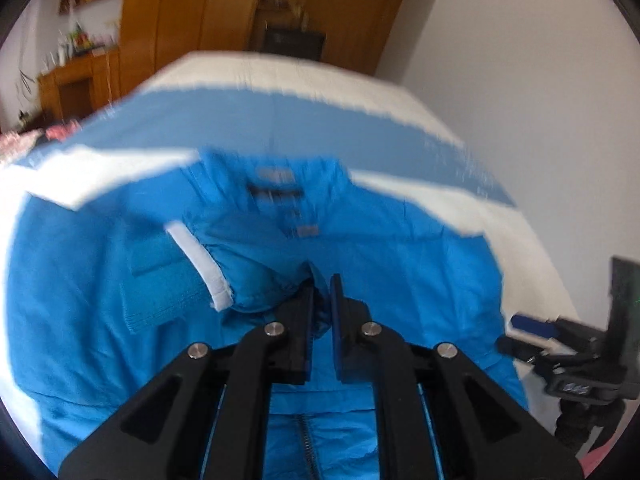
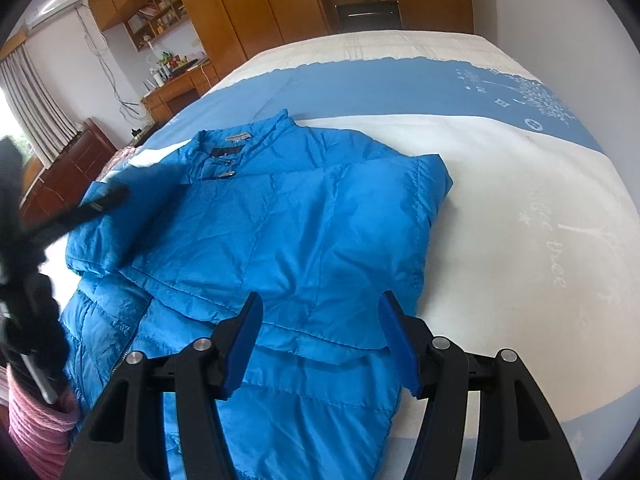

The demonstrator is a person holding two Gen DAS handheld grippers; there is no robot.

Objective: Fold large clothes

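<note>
Here, blurrily, jacket (image 2: 280,220) on bed (image 2: 500,184); wardrobes (image 2: 256,4) behind.

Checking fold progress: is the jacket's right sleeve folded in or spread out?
Folded in. The jacket's right sleeve lies across the front, its edge over the chest, on the bed. The left gripper pinches fabric on the other side.

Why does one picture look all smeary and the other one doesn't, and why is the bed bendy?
Left wrist view: motion blur smears the blue jacket and the labels at its collar, while the left gripper, pinching a fold of it, looks sharper. Right wrist view: the jacket's quilting is crisp between the open right gripper, with only the other gripper at the left edge blurred. Both views: the fisheye lens curves the bed.
</note>
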